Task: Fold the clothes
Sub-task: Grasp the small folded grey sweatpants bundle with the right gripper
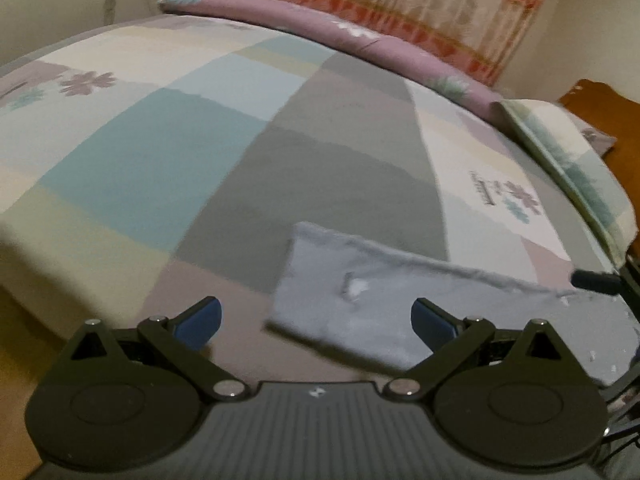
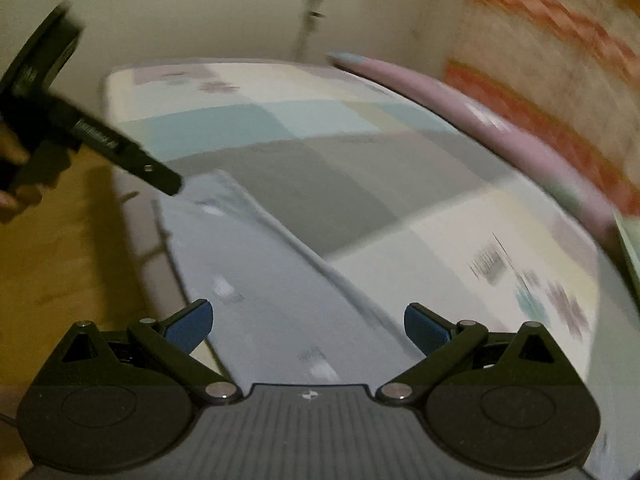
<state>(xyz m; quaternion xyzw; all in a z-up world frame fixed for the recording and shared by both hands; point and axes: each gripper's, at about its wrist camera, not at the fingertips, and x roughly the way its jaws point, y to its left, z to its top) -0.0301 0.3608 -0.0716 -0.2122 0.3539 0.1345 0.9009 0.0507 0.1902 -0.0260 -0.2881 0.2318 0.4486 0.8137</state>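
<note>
**Item: pale blue cloth, folded, on my bed**

- Location: cloth (image 1: 400, 312) lies flat on the bed (image 1: 160, 160) at its near edge, beneath both my tools
- Handling, as I judge it: light, soft, limp; will sag if lifted by one point. Best taken at corners or along the thick folded edge
- Axis: long strip, running left to right between my hands
- Left gripper (image 1: 316, 320): jaws wide, empty
- Right gripper (image 2: 308, 326): jaws wide, empty, over the cloth (image 2: 280, 280)

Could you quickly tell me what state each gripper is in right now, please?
Left gripper: open, holding nothing, above the pale blue-grey folded cloth.
Right gripper: open, holding nothing, over the same cloth.
</note>
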